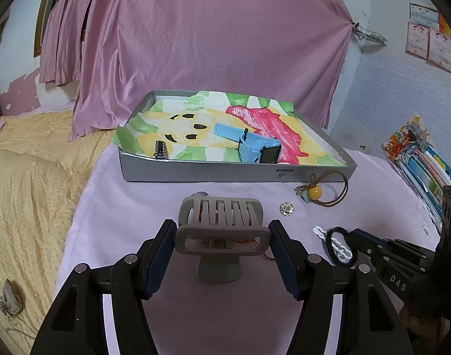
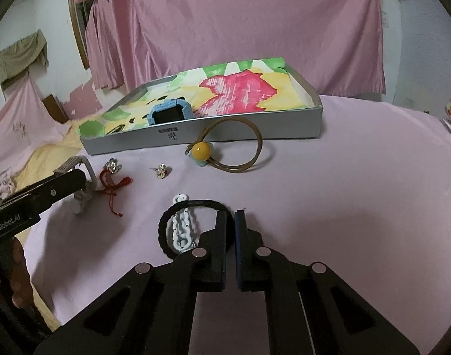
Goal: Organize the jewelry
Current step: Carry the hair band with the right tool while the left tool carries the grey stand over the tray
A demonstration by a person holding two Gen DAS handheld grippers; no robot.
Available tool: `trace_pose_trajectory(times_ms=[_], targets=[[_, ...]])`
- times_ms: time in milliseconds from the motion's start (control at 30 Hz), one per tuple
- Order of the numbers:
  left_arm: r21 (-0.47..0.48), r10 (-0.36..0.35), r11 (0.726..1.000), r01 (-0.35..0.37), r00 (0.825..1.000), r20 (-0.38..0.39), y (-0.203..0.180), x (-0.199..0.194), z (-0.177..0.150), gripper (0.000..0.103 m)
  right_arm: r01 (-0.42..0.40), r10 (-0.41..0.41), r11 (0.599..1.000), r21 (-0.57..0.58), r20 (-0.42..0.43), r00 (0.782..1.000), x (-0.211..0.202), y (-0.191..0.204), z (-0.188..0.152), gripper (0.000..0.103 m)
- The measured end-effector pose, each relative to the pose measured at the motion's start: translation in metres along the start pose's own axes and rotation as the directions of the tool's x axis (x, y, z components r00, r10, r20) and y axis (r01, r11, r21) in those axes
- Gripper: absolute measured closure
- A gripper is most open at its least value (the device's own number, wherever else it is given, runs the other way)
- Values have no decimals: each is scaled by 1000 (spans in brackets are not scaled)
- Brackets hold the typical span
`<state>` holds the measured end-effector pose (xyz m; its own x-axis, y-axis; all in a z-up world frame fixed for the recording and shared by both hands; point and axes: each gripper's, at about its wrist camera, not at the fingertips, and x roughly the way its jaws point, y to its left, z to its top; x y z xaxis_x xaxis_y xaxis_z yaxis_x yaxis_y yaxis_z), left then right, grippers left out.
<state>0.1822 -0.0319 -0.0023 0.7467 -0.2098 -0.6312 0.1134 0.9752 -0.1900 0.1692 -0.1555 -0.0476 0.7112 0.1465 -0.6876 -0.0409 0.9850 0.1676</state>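
My left gripper (image 1: pixel 222 236) is shut on a grey hair claw clip (image 1: pixel 222 227), just above the pink cloth in front of the grey tray (image 1: pixel 225 173). The tray holds a blue watch (image 1: pixel 255 146) and a small black clip (image 1: pixel 161 149). My right gripper (image 2: pixel 229 219) is shut, its tips at a black hair tie (image 2: pixel 192 205) that rings a white chain clip (image 2: pixel 182 227). A brown hair tie with a yellow bead (image 2: pixel 201 151) lies against the tray front. A silver earring (image 2: pixel 161 170), a second silver piece (image 2: pixel 112 165) and a red cord (image 2: pixel 114 188) lie nearby.
The tray is lined with a painted paper (image 2: pixel 240 88). A yellow blanket (image 1: pixel 24 177) lies to the left of the pink cloth (image 2: pixel 343 192). Books and packets (image 1: pixel 417 159) stand at the right. A pink curtain (image 1: pixel 210 44) hangs behind.
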Motion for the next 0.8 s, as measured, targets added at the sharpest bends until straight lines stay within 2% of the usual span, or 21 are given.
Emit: trace_pose_trajectory(times_ms=[267, 567, 800], targets=[[-1, -51, 999, 51, 997, 52, -1, -13, 7, 42, -53, 52, 999, 10, 100, 994, -17, -2, 16, 98], [-17, -53, 998, 55, 994, 91, 7, -18, 25, 42, -77, 79, 997, -16, 197, 977, -30, -4, 44, 98], [-35, -34, 999, 39, 991, 130, 16, -8, 54, 42, -75, 77, 997, -16, 259, 963, -20, -6, 75, 98]])
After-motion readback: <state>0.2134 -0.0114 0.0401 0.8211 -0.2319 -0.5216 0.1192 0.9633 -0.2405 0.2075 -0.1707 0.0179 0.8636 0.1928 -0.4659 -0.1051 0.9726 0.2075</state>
